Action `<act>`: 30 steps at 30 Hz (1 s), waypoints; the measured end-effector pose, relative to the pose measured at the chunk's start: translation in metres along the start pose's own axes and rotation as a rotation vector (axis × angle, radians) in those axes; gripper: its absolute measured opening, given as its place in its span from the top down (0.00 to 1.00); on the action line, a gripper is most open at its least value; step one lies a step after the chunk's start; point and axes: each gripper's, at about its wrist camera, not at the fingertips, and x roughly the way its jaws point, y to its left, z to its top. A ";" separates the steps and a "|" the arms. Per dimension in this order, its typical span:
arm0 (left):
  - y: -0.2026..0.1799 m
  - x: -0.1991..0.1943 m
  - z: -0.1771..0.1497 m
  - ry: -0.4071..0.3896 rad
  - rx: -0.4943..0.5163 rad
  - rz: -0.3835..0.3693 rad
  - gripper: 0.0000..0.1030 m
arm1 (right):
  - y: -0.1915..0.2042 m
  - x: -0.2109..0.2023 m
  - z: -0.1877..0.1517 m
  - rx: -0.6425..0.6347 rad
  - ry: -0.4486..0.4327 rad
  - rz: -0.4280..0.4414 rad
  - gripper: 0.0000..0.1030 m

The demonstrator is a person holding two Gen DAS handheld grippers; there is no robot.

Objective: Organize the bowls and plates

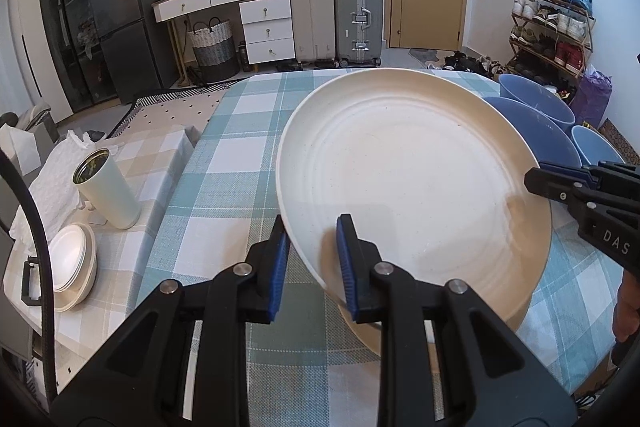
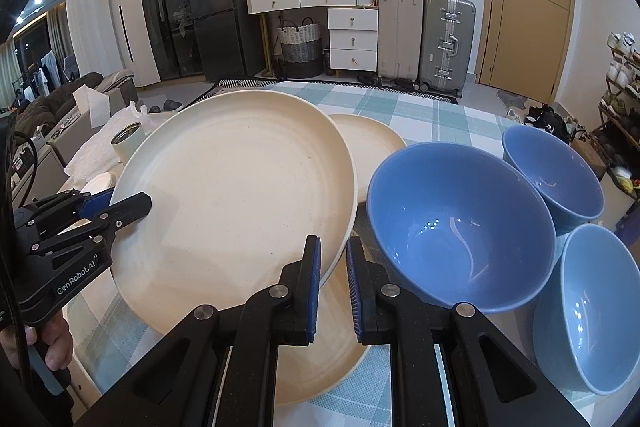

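The left tool (image 1: pixel 312 259) and the right tool (image 2: pixel 334 281) both clench the rim of one cream plate (image 1: pixel 400 179) on opposite sides, holding it tilted above the checked tabletop (image 1: pixel 240 147); beneath it lies another cream plate (image 2: pixel 320 359), with a third (image 2: pixel 368 143) behind; three blue bowls (image 2: pixel 460 227) stand just beside them. The plate looks stiff, smooth, probably slippery and breakable; the raised rim seems the only sound hold, and pinching it from both sides should keep it steady.
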 end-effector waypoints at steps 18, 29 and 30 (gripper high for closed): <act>-0.010 0.007 -0.022 0.044 0.027 -0.010 0.79 | -0.010 -0.004 -0.027 0.037 0.021 -0.004 0.87; -0.010 0.013 -0.027 0.065 0.034 -0.024 0.79 | -0.008 -0.006 -0.037 0.038 0.033 -0.017 0.87; -0.010 0.014 -0.027 0.071 0.035 -0.025 0.79 | -0.007 -0.006 -0.038 0.037 0.034 -0.020 0.87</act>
